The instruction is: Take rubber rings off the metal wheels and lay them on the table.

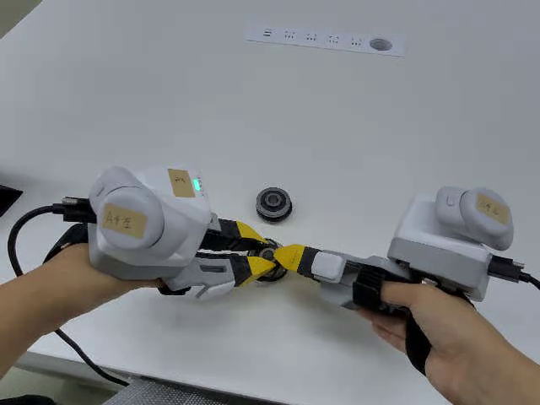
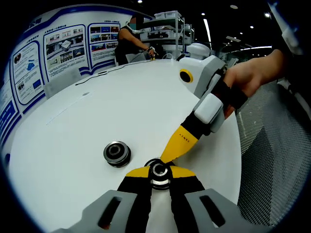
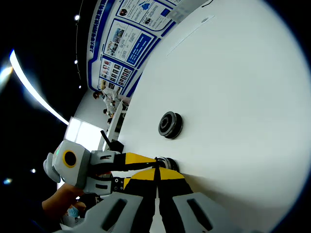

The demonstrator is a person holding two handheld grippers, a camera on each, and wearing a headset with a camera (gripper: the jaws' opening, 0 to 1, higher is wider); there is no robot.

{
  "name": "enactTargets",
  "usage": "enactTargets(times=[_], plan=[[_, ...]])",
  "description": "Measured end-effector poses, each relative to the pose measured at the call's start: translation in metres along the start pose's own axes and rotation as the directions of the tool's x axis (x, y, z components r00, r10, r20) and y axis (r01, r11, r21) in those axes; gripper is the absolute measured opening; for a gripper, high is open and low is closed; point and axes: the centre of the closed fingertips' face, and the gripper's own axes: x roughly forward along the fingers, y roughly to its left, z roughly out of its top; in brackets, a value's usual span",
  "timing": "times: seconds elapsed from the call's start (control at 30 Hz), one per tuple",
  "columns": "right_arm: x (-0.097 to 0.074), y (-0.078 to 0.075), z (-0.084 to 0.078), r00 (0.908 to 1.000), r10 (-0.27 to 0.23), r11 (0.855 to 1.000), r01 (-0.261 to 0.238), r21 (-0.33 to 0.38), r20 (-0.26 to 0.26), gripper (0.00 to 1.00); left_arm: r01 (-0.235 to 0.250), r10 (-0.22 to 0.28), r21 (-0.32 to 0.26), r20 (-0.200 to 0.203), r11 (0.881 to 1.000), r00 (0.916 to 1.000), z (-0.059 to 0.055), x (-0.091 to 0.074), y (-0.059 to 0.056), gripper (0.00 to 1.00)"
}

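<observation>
**Wheel clamped, ring pinched**

A small silver metal wheel (image 2: 159, 171) w/ a black rubber ring (image 2: 149, 162) was clamped betw. the yellow tips of the left hand-held gripper (image 1: 261, 254), near the front edge of the white table (image 1: 380, 126). The right hand-held gripper (image 3: 156, 170), jaws almost together, was pinched on the ring at the wheel's rim. A 2nd dark metal wheel (image 1: 274, 203) was laid flat just beyond, apart.
</observation>
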Motion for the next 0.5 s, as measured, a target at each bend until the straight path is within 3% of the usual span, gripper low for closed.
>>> enactTargets(times=[0.2, 0.37, 0.5], plan=[[0.000, 0.003, -0.001, 0.9999, 0.011, 1.000, -0.011, 0.014, -0.001, 0.02, -0.003, 0.002, 0.002, 0.024, 1.000, 0.9997, 0.007, -0.010, 0.000, 0.14], [0.001, 0.012, 0.001, 0.9991, 0.041, 0.999, -0.041, 0.035, 0.007, 0.02, -0.043, 0.043, 0.006, 0.036, 0.999, 0.9984, 0.011, -0.023, 0.006, 0.16], [-0.001, 0.020, 0.006, 0.9969, 0.073, 0.995, -0.074, 0.063, 0.030, 0.02, -0.080, 0.081, -0.017, 0.071, 0.997, 0.9942, 0.018, -0.034, 0.014, 0.18]])
